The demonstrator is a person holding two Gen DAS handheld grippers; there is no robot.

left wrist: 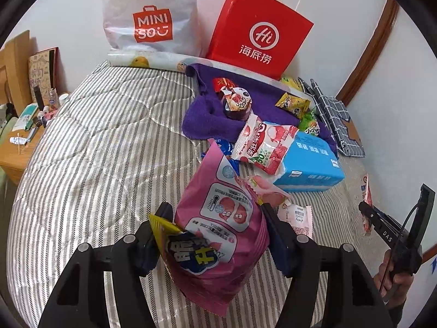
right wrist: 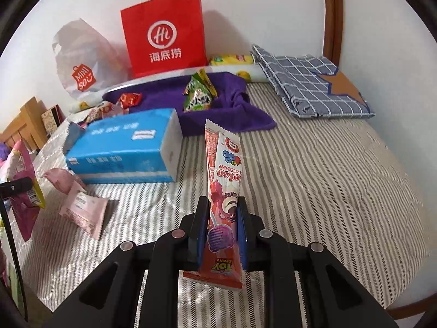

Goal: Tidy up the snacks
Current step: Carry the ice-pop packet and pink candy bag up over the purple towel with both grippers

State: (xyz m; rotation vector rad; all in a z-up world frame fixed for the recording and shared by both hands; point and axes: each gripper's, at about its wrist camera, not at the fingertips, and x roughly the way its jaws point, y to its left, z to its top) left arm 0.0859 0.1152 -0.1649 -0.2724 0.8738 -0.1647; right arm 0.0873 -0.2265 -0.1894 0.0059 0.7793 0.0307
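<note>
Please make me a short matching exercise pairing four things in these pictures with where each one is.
Things:
1. pink snack bag
2. slim red snack stick
3. green snack pouch
4. red paper bag

Places:
A. lying on the purple cloth
B. standing against the wall
C. clamped in the right gripper
D. held between the fingers of the left gripper

Pairs: 1-D, 2-C, 3-A, 4-B
</note>
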